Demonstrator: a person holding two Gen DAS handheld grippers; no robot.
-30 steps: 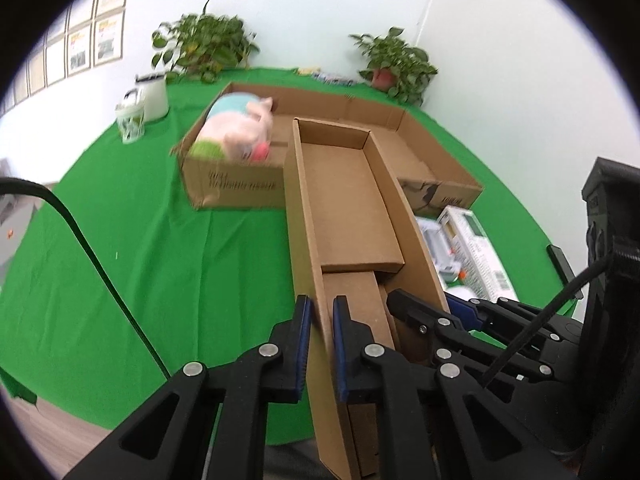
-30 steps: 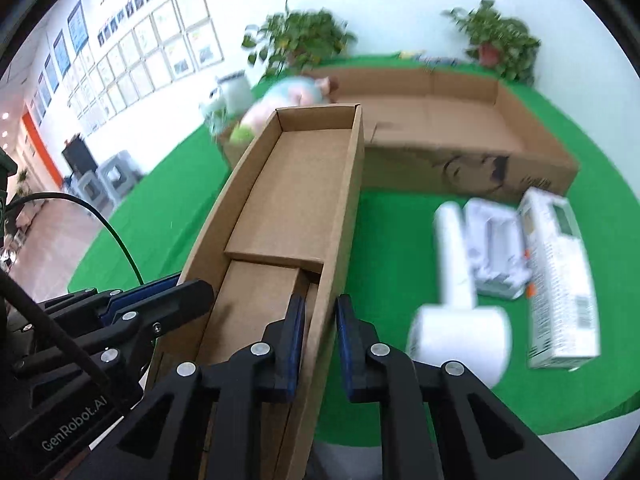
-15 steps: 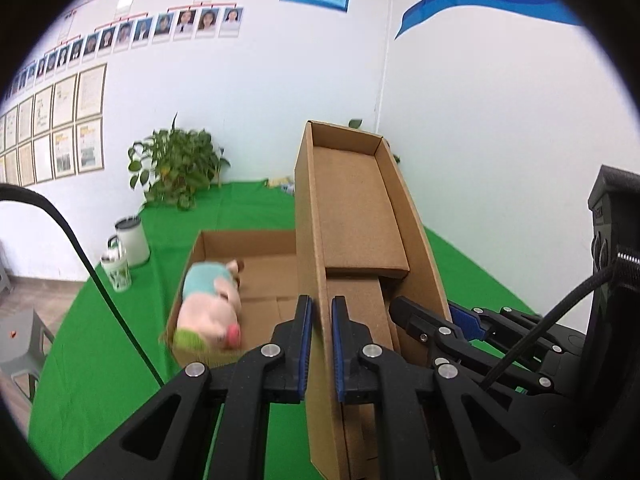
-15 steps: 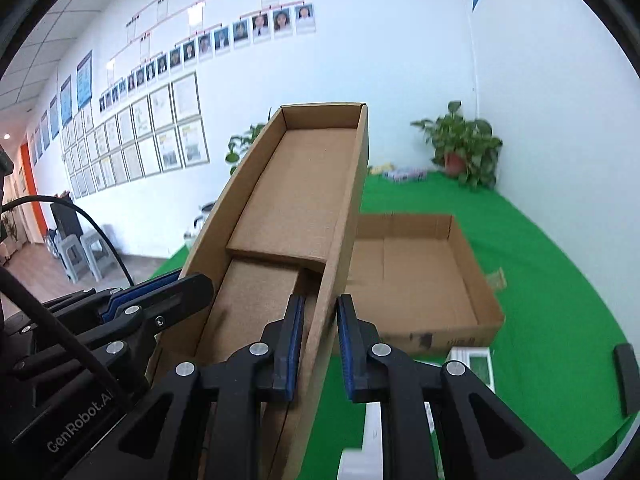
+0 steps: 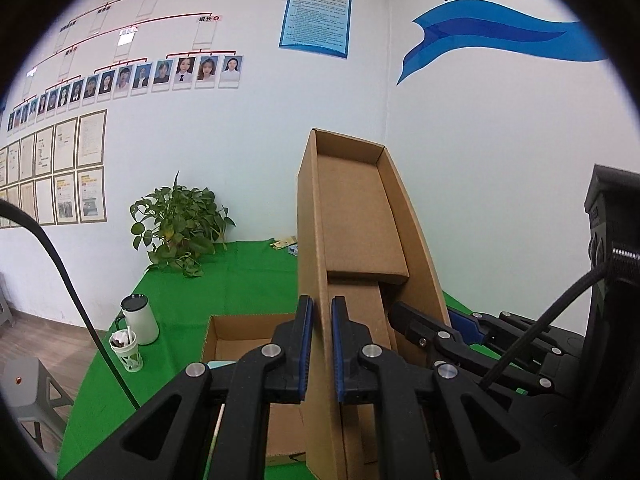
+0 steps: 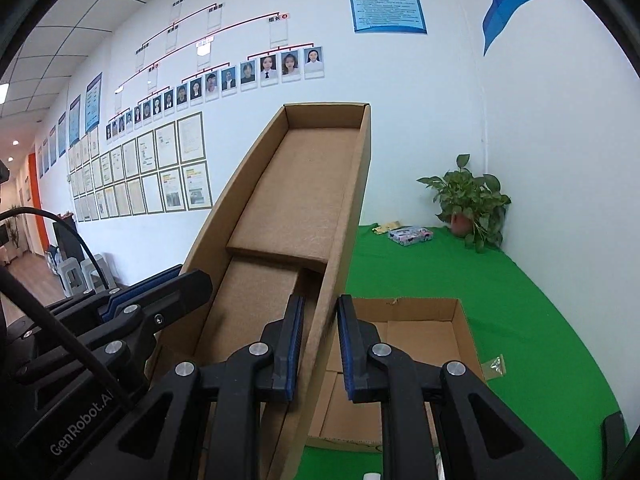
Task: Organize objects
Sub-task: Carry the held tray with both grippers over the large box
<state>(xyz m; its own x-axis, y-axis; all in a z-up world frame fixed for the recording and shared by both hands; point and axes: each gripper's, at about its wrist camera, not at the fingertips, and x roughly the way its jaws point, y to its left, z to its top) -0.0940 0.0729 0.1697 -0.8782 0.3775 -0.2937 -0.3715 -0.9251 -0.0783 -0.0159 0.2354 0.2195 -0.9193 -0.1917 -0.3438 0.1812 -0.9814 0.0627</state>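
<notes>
Up in the air, a long narrow cardboard box [image 5: 360,216] is held by both grippers, its far end tipped up toward the white wall with its rows of photos [image 5: 160,74]; the left gripper [image 5: 319,344] has its jaws squeezed nearly shut on the box's left side wall; the right gripper [image 6: 318,346] has its jaws squeezed nearly shut on the box's right side wall; each one pinches just the thin card near the close end of the box. Inside the box nothing lies loose, only a folded flap [image 6: 294,204] across the floor.

Below the held box sits a wide, low cardboard tray [image 6: 420,320] on the green surface [image 6: 480,276]; in the left view something pale blue shows just inside its near edge, but it is too hidden to tell what it is.

On the left side of the surface stand a white mug with a dark lid [image 5: 140,320] and, just beside it, a small cup with sticks in it [image 5: 127,348]; a leafy plant [image 5: 180,228] stands farther back by the wall; another leafy plant in a pot [image 6: 468,200] stands in the far corner, with a small flat packet [image 6: 410,236] lying near it.
</notes>
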